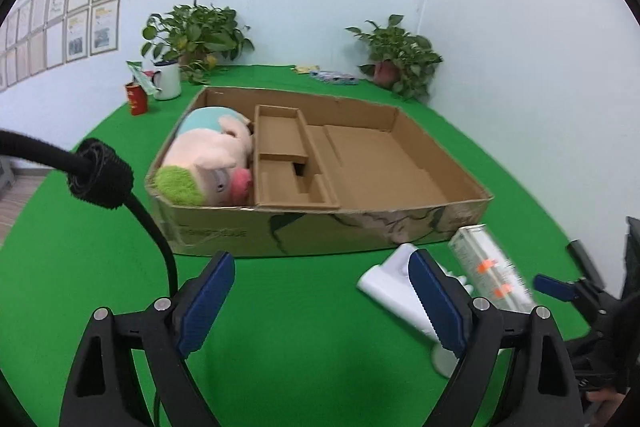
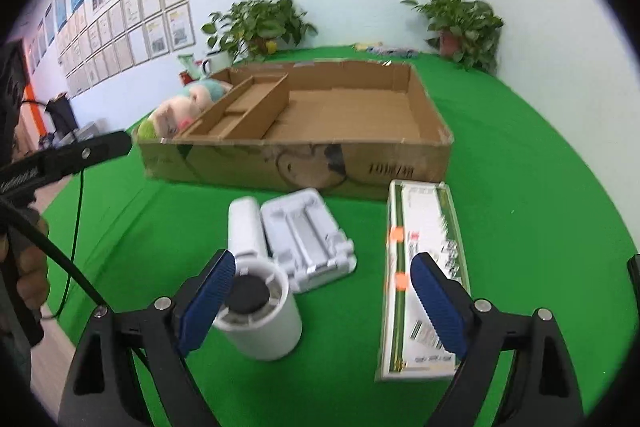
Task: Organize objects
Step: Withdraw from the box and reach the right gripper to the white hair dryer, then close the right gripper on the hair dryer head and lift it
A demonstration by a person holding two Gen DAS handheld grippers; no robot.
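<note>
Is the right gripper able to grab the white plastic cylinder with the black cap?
Probably yes. The right gripper is open, and the white plastic cylinder with the black cap lies on the green cloth right by its left finger, with nothing covering it. It only needs to shift slightly left.

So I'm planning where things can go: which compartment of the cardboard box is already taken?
The left-hand compartment of the cardboard box: the plush toy fills it. The narrow divided middle section and the wide right section hold nothing.
</note>
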